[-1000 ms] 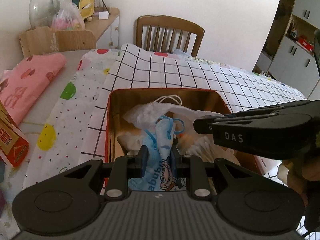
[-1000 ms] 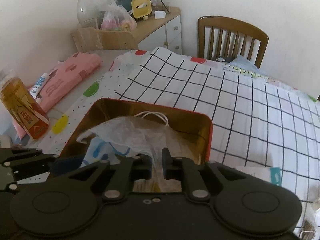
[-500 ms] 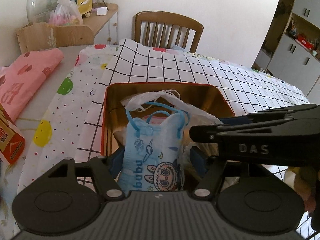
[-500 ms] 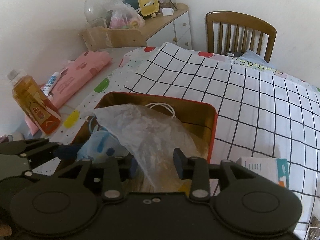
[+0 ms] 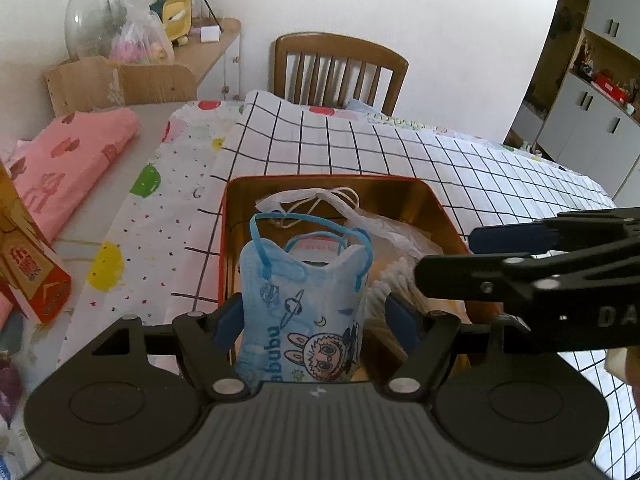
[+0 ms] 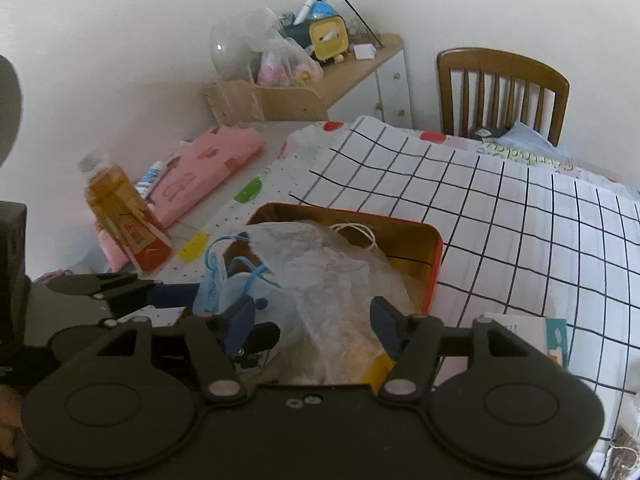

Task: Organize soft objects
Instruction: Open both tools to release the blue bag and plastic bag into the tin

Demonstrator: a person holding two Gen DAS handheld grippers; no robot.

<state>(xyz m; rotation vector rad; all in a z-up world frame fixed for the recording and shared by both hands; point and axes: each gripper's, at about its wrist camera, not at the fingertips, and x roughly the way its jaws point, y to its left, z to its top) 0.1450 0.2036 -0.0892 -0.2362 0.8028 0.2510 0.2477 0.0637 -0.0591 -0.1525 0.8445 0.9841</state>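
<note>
A red tin box with a gold inside (image 5: 436, 204) (image 6: 434, 256) sits on the checked cloth. In it stands a blue cartoon face mask (image 5: 304, 312) (image 6: 216, 284), beside a clear plastic bag (image 5: 384, 224) (image 6: 328, 272) of cotton swabs. My left gripper (image 5: 316, 316) is open, its jaws on either side of the mask and apart from it. My right gripper (image 6: 314, 322) is open around the near end of the plastic bag; it shows from the side in the left wrist view (image 5: 480, 256).
A black-checked white cloth (image 5: 360, 144) covers the table over a dotted cloth (image 5: 152, 232). A pink folded cloth (image 5: 68, 160), an orange bottle (image 6: 120, 216), a wooden chair (image 5: 340, 68), a cluttered side shelf (image 6: 320, 60) and a teal-edged packet (image 6: 532, 332) surround the box.
Both grippers opened: the left let go of the blue mask, the right let go of the plastic bag. Both items now rest in the box.
</note>
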